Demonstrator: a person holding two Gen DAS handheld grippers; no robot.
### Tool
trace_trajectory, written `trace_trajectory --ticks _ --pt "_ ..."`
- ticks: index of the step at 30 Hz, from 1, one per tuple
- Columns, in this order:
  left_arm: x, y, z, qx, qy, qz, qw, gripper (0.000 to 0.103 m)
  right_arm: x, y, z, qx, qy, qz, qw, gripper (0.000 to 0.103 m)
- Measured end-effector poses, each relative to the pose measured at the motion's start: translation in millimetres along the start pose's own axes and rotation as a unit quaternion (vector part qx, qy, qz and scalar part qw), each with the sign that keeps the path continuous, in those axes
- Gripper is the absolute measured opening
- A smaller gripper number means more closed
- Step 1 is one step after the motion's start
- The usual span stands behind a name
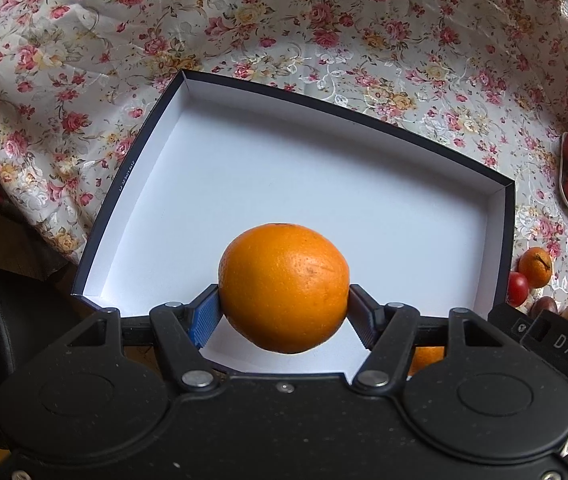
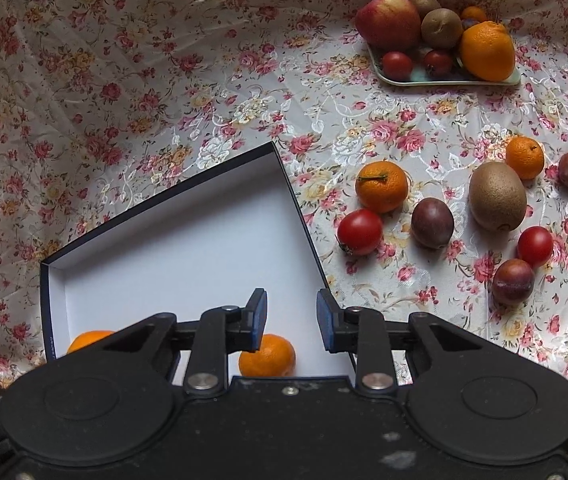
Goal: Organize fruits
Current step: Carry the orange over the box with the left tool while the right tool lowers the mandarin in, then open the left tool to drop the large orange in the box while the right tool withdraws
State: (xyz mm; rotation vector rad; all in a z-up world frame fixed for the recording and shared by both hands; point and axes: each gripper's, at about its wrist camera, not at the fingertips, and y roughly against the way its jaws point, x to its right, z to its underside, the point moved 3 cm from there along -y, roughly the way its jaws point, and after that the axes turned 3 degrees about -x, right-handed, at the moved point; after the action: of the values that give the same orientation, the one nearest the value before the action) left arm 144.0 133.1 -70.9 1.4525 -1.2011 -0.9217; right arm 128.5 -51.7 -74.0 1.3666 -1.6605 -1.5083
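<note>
Counter: flowered cloth (image 2: 164, 92) covers it all, bunched up in folds at the far side.
Box: one shallow box (image 1: 268, 184), dark outside and white inside, with low walls.
In the box: one small orange (image 2: 267, 356) near the front wall; most of the white floor is bare.
Left tool (image 1: 284, 308): clamped on one big orange (image 1: 284, 288), held over the front part of the box.
Right tool (image 2: 291, 320): fingers apart, holding nothing, over the box's front right corner.
Loose fruit right of the box: two small oranges (image 2: 382, 186), two tomatoes (image 2: 360, 231), three dark purple fruits (image 2: 432, 222), one kiwi (image 2: 497, 196).
Tray (image 2: 412, 79): one, far right, piled with an apple (image 2: 388, 20), a big orange, kiwis and tomatoes.
Open room: bare cloth between box and tray.
</note>
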Motion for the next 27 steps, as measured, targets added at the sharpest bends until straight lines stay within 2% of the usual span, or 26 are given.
trace_trajectory --ticks 5,6,7,11,17,22,27 --pt "1.1 -5.8 -8.3 -0.015 0.004 -0.001 0.9999 0.068 -2.4 -5.6 -7.2 -0.011 -0.001 -0.001 1.000 0.031" --pt "1.1 -4.1 -9.3 -0.007 0.005 -0.004 1.0000 0.062 -3.2 -6.9 -8.5 -0.013 -0.001 -0.001 1.000 0.031" --pt "2.2 0.7 -11.1 0.010 -0.001 -0.011 0.9999 0.060 -3.9 -7.9 -9.6 -0.014 -0.001 -0.001 1.000 0.031" --pt "7.6 15.0 -18.7 0.059 -0.020 -0.041 0.9972 0.060 -6.7 -13.2 -13.6 -0.018 0.004 0.003 1.000 0.031" --pt "22.8 7.2 -26.1 0.035 -0.034 -0.019 0.9986 0.060 -5.2 -20.9 -21.5 -0.028 0.004 0.012 1.000 0.031" --pt "40.9 6.9 -26.3 0.037 -0.063 -0.027 0.9970 0.060 0.1 -23.0 -30.5 -0.029 0.002 0.021 0.999 0.031" --pt "55.8 7.7 -33.5 0.036 -0.069 -0.022 0.9968 0.060 11.1 -23.0 -44.0 -0.025 0.001 0.029 0.999 0.031"
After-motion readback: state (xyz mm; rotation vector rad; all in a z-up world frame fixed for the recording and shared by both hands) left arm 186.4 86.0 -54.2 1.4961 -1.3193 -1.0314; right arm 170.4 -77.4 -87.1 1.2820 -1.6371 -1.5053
